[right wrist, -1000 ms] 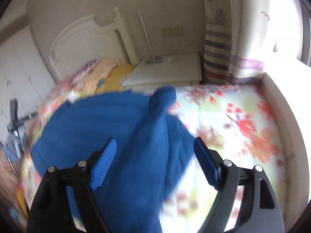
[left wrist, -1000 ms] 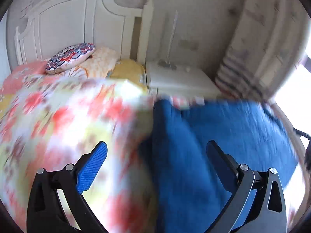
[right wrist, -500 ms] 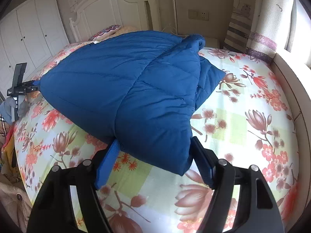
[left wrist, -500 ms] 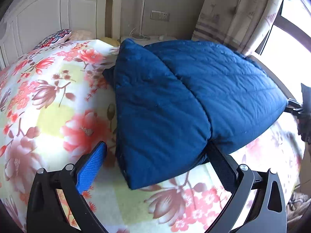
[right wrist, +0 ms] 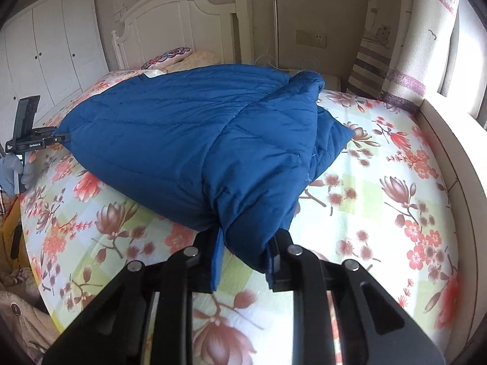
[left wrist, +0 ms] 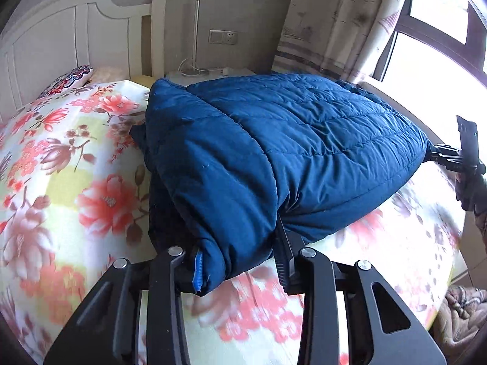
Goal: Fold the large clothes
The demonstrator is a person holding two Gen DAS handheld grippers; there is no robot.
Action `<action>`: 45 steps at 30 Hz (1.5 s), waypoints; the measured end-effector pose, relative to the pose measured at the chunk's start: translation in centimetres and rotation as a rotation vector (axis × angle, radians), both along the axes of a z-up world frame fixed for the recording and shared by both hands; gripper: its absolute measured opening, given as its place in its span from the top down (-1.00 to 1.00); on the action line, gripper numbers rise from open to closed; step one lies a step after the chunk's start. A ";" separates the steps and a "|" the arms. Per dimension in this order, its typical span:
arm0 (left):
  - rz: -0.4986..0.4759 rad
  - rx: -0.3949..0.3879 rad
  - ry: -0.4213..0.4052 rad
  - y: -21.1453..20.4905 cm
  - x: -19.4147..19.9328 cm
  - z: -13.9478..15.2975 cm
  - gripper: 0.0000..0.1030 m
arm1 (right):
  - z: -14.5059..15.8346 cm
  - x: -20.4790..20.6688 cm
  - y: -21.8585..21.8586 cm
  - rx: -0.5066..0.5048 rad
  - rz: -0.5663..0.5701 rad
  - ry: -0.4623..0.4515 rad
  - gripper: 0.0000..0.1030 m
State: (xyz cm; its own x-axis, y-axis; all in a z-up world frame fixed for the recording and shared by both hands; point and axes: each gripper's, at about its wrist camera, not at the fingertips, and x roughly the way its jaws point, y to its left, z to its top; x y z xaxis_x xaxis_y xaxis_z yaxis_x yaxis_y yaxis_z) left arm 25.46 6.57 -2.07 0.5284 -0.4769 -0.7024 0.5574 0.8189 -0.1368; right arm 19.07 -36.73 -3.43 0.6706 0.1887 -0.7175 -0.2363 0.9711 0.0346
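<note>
Two grippers share one garment, a blue quilted down jacket [left wrist: 283, 152] spread across the floral bedsheet [left wrist: 70, 182].

From the left wrist camera, the left gripper [left wrist: 240, 261] is clamped on a bunched corner of the jacket, padding bulging out between its black fingers [left wrist: 284, 261]. The jacket lies folded over itself, its upper layer sloping away toward the window [left wrist: 441, 45]. At the far right corner, the right gripper [left wrist: 438, 153] pinches the fabric, though its tips are small there and the grip can only be judged from the taut cloth. Behind stand the white headboard [left wrist: 76, 39], a patterned cushion [left wrist: 68, 79] and a patterned curtain [left wrist: 328, 21].

From the right wrist camera, the right gripper [right wrist: 246, 261] is closed on another gathered corner of the jacket, a blue pad [right wrist: 217, 261] pressed against the cloth. The jacket stretches up and leftward over the bedsheet [right wrist: 380, 197], with a rolled edge near the top. At the far left the left gripper [right wrist: 59, 137] grips the opposite corner. White wardrobe doors [right wrist: 45, 54] stand beyond it.
</note>
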 end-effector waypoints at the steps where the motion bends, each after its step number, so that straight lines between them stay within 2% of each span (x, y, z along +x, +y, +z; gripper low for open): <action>1: -0.009 0.002 0.000 0.3 -1.1 0.3 0.38 | 0.3 -1.2 0.2 -0.003 0.010 -0.005 0.59; 5: -0.055 0.033 -0.016 2.6 -6.9 0.7 0.38 | 1.2 -7.9 1.7 -0.017 0.056 -0.019 0.60; 11: -0.060 0.038 -0.038 5.5 -14.4 0.0 0.37 | -0.2 -16.7 2.4 0.035 0.050 -0.030 0.59; 16: -0.031 0.009 -0.046 6.6 -18.3 -1.1 0.36 | -1.6 -21.2 2.6 0.112 0.016 -0.050 0.58; 20: -0.024 0.002 -0.046 6.9 -19.5 -1.6 0.32 | -2.0 -22.6 2.6 0.129 0.001 -0.043 0.53; 21: -0.024 0.011 -0.040 7.0 -19.6 -1.7 0.26 | -2.0 -22.6 2.5 0.124 -0.004 -0.024 0.35; 22: -0.003 0.030 -0.045 7.1 -19.6 -1.7 -0.12 | -2.0 -22.6 2.2 0.122 -0.006 -0.005 0.10; 23: 0.024 0.042 -0.056 7.7 -19.5 -1.5 -0.38 | -1.5 -22.9 1.8 0.118 -0.013 -0.007 -0.03; 24: 0.050 0.035 -0.070 8.4 -19.5 -1.2 -0.49 | -0.8 -23.2 1.4 0.111 -0.033 -0.033 -0.10; 25: 0.114 0.023 -0.106 9.4 -19.8 -0.4 -0.71 | 0.6 -23.7 0.5 0.101 -0.072 -0.074 -0.13; 26: 0.156 0.000 -0.133 10.3 -20.1 0.4 -0.85 | 1.7 -23.9 -0.1 0.087 -0.104 -0.102 -0.15; 27: 0.196 -0.070 -0.166 11.7 -20.3 1.8 -0.85 | 3.5 -23.8 -0.5 0.049 -0.148 -0.151 -0.20; 29: 0.259 -0.194 -0.198 13.4 -19.1 5.0 -0.86 | 6.2 -22.1 -0.7 0.010 -0.165 -0.197 -0.27; 30: 0.283 -0.206 -0.209 13.3 -18.2 6.2 -0.86 | 7.1 -21.0 -0.3 -0.009 -0.165 -0.202 -0.28; 32: 0.356 -0.188 -0.214 12.3 -15.2 8.5 -0.86 | 9.1 -16.9 1.6 -0.068 -0.148 -0.202 -0.29; 33: 0.393 -0.165 -0.184 11.0 -12.5 9.5 -0.86 | 9.7 -14.9 2.6 -0.085 -0.127 -0.200 -0.29; 36: 0.396 -0.102 -0.122 7.7 -7.1 9.8 -0.86 | 10.9 -6.8 6.5 -0.078 -0.081 -0.177 -0.30; 39: 0.390 0.004 -0.027 3.7 -2.2 7.9 -0.86 | 10.0 0.2 9.5 -0.070 -0.097 -0.116 -0.31; 41: 0.387 0.051 -0.008 1.4 -0.4 6.3 -0.86 | 8.8 3.2 10.9 -0.058 -0.092 -0.083 -0.31; 43: 0.381 0.070 0.002 0.0 -0.1 5.2 -0.86 | 6.7 4.7 11.7 -0.102 -0.108 -0.053 -0.31; 45: 0.371 0.077 0.018 -0.6 0.0 4.1 -0.86 | 3.4 4.6 10.3 -0.182 -0.176 0.025 -0.31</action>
